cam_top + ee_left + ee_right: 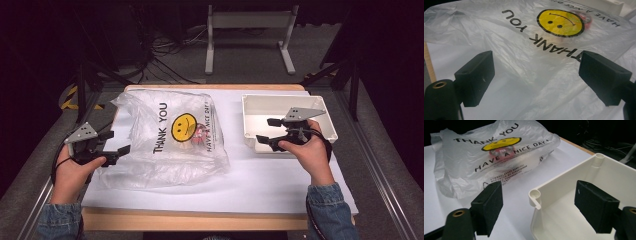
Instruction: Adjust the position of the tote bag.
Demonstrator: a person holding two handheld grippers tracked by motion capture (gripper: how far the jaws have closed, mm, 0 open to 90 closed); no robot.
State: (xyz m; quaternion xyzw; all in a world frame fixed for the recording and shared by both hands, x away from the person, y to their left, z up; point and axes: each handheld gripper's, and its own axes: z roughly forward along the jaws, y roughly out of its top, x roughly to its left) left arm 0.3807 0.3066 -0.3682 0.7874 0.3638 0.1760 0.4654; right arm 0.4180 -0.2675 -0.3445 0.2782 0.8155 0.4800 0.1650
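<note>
Crinkled translucent plastic bag (pixel 172 137) lies between both open hand-held grippers, beside rigid white bin (pixel 320 107).

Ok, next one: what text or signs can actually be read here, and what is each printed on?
"THANK YOU": black letters on the plastic bag, beside the yellow smiley face.
"HAVE A NICE DAY!": on the same bag, along the other side of the smiley.
Small print and a symbol lower on the bag: too small to read.
Something red shows through the bag; no lettering can be made out on it.
The white bin bears no text.
</note>
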